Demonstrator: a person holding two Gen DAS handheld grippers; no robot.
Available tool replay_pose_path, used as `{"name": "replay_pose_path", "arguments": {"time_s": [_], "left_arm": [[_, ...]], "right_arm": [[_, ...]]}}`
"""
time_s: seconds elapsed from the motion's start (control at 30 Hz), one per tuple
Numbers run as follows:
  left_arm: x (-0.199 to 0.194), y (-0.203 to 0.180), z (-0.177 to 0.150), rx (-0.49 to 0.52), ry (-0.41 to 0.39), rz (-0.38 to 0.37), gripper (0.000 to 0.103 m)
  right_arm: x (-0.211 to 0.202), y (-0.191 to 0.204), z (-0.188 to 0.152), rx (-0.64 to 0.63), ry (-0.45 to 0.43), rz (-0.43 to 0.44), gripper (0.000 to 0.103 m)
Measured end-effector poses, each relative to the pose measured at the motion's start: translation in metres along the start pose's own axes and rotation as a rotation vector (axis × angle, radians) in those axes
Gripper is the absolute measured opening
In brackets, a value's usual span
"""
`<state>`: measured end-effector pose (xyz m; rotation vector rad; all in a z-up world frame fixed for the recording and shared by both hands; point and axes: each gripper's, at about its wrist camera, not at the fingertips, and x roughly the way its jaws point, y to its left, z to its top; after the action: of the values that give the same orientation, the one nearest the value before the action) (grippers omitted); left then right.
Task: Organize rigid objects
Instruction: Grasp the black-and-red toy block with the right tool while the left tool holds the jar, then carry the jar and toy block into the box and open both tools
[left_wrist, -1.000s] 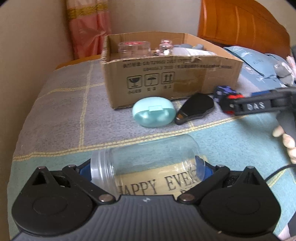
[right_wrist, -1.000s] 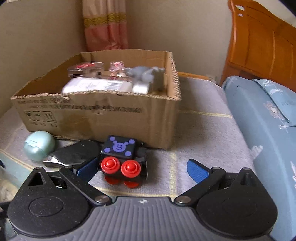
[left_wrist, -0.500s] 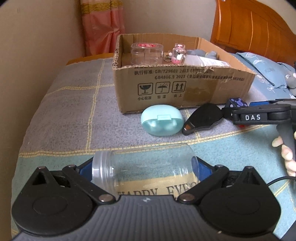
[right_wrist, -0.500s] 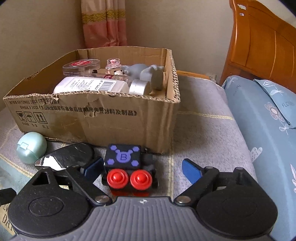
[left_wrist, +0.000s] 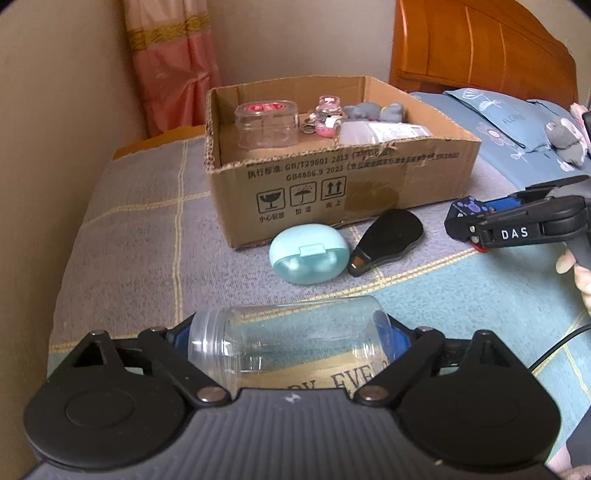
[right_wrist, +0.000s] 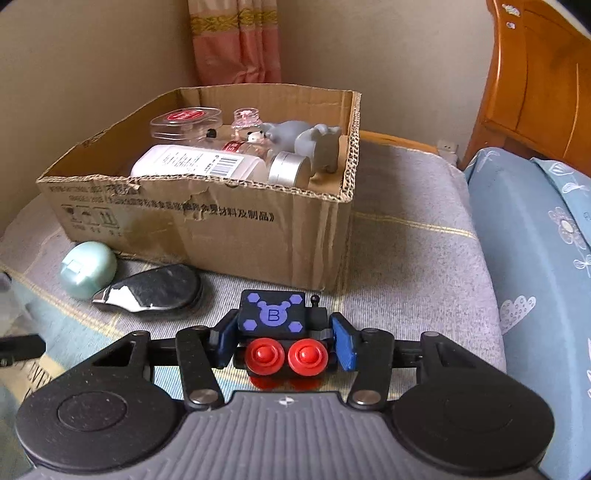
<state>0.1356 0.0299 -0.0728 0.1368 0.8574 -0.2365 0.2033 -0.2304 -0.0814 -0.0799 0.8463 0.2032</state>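
1. Two grippers, both mine, hang over the blanket (right_wrist: 406, 206) in front of the cardboard box (left_wrist: 343, 192).
2. My left gripper (left_wrist: 291, 338) has its jaws closing around a clear plastic jar (left_wrist: 288, 339) lying on its side; the blue pads (left_wrist: 399, 336) sit at its two ends, and I cannot tell whether they press yet.
3. My right gripper (right_wrist: 282, 345) is clamped on a black toy robot (right_wrist: 275, 321) with red round feet, just in front of the box.
4. A mint earbud case (left_wrist: 308, 253) and a black glossy case (left_wrist: 386, 240) lie side by side against the box front.
5. Inside the box: a clear lidded container (left_wrist: 266, 123), a white bottle (right_wrist: 199, 164), a grey elephant figure (right_wrist: 306, 142).
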Motion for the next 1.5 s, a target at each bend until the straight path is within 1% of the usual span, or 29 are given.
{"name": "replay_pose_path", "arguments": {"time_s": [0.23,0.33,0.47,0.63,0.83,1.03,1.07,1.1,1.17,1.33,1.5], "left_arm": [[-0.009,0.005,0.011,0.028,0.004,-0.045,0.091],[-0.019,0.005,0.02,0.057,-0.009,-0.066,0.091],[-0.031,0.007,0.04,0.102,-0.04,-0.072,0.091],[-0.037,0.009,0.071,0.12,-0.067,-0.095,0.092],[-0.022,0.008,0.115,0.136,-0.108,-0.095,0.092],[0.006,0.006,0.148,0.122,-0.106,-0.095,0.092],[0.01,0.007,0.152,0.114,-0.111,-0.092,0.093],[0.016,0.007,0.155,0.108,-0.122,-0.088,0.097],[0.023,0.01,0.158,0.096,-0.13,-0.072,0.099],[0.036,0.014,0.159,0.073,-0.109,-0.056,0.099],[0.035,0.018,0.15,0.071,-0.097,-0.071,0.1]], "right_arm": [[-0.011,-0.002,-0.007,-0.007,0.008,0.034,0.056],[-0.019,-0.002,-0.007,-0.017,0.01,0.048,0.056],[-0.034,0.0,0.0,-0.05,-0.002,0.068,0.056],[-0.059,0.002,0.014,-0.093,-0.036,0.09,0.056],[-0.082,0.005,0.037,-0.128,-0.09,0.101,0.056],[-0.091,0.006,0.056,-0.148,-0.128,0.087,0.056],[-0.091,0.005,0.059,-0.149,-0.131,0.085,0.056],[-0.09,0.005,0.061,-0.151,-0.132,0.083,0.056],[-0.089,0.006,0.066,-0.152,-0.135,0.081,0.056],[-0.083,0.01,0.075,-0.161,-0.133,0.085,0.056],[-0.073,0.011,0.083,-0.165,-0.126,0.088,0.056]]}}
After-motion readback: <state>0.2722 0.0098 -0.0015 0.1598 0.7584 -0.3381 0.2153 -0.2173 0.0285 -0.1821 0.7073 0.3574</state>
